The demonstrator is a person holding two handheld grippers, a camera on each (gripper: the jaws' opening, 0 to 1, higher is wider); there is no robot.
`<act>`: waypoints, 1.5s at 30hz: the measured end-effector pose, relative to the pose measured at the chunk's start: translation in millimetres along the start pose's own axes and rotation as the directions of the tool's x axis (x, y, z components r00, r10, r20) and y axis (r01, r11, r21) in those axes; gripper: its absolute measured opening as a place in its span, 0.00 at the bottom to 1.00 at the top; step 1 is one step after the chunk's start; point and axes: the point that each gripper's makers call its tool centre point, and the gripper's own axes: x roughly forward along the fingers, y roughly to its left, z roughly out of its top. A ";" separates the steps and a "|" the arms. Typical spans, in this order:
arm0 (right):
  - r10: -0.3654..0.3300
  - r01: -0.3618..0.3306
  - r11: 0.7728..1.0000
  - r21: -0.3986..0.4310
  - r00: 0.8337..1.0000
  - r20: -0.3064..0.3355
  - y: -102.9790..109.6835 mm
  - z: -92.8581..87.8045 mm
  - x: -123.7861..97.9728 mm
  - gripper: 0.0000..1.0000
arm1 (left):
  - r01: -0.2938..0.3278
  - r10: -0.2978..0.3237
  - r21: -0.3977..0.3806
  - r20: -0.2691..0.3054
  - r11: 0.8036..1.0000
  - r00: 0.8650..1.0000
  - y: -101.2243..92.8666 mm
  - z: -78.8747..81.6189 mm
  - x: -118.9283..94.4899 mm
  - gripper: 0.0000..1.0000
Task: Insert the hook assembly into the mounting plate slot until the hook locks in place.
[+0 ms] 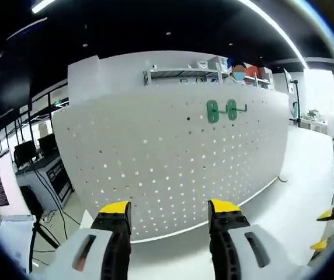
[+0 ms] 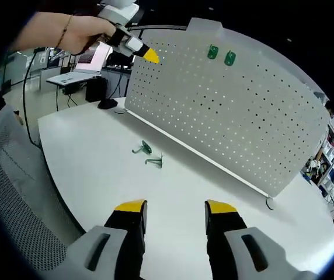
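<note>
**Both tongs empty, two hooks still loose on the bench**

Left gripper view: the left tongs [image 1: 170, 217] stand spread with nothing between the yellow tips, raised in front of the white perforated mounting plate [image 1: 155, 157] that stands upright on the white bench [image 1: 289, 216]. Two green hooks [image 1: 222, 110] already hang side by side high on the plate, toward its right end. The yellow tips of the other tongs peek in at the right edge.

The risk here is one of aim. The plate's holes are many and look alike, so a hook brought to the wrong row or held tilted would likely sit loose rather than lock. A hard push could also rock the standing plate, and it cannot be told how it is fixed to the bench.

Right gripper view: the right tongs [image 2: 171, 212] are likewise spread and empty, hovering above the bench. Two loose green hook assemblies [image 2: 148, 155] lie near each other on the bench, in front of the plate's foot and well apart from the tongs. A person's hand [image 2: 68, 32] holds the left tongs up near the plate's upper left corner.

The loose hooks are small and lie flat, so a pinch from above may slip or nudge one against its neighbour. They lie close enough that closing on one could drag both.

No container shows in either view; the loose hooks lie straight on the bench.
</note>
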 end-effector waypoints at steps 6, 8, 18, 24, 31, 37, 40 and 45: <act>0.001 -0.001 1.000 0.000 1.000 -0.011 0.8 -2.4 1.1 0.37 | 0.079 -0.079 0.001 -0.062 0.997 0.995 -12.9 -36.7 -16.0 0.54; 0.009 -0.009 1.000 0.002 1.000 -0.021 2.5 -4.3 1.8 0.37 | 0.098 -0.105 -0.067 -0.110 0.993 0.988 -14.5 -55.3 -24.8 0.54; 0.040 -0.040 0.999 -0.003 0.998 -0.039 11.3 -5.7 3.4 0.36 | 0.173 -0.193 -0.108 -0.218 0.979 0.957 -26.7 -110.9 -59.2 0.61; 0.057 -0.058 0.998 -0.001 0.997 -0.057 15.5 -9.5 5.1 0.36 | 0.227 -0.269 -0.188 -0.238 0.956 0.933 -55.2 -128.2 -74.7 0.62; 0.119 -0.119 0.993 0.012 0.987 -0.108 28.1 -19.0 9.7 0.36 | 0.265 -0.322 -0.234 -0.254 0.935 0.912 -70.9 -140.7 -87.8 0.65; 0.205 -0.197 0.978 0.074 0.970 -0.130 42.2 -21.5 10.8 0.33 | 0.262 -0.341 -0.309 -0.242 0.914 0.908 -76.0 -148.8 -93.0 0.65; 0.249 -0.239 0.968 0.078 0.958 -0.146 50.6 -22.8 11.5 0.33 | 0.266 -0.368 -0.375 -0.233 0.888 0.900 -82.3 -153.5 -96.8 0.66; 0.296 -0.285 0.954 0.093 0.944 -0.143 55.0 -13.2 21.7 0.33 | 0.246 -0.357 -0.378 -0.261 0.893 0.897 -81.3 -166.1 -102.3 0.75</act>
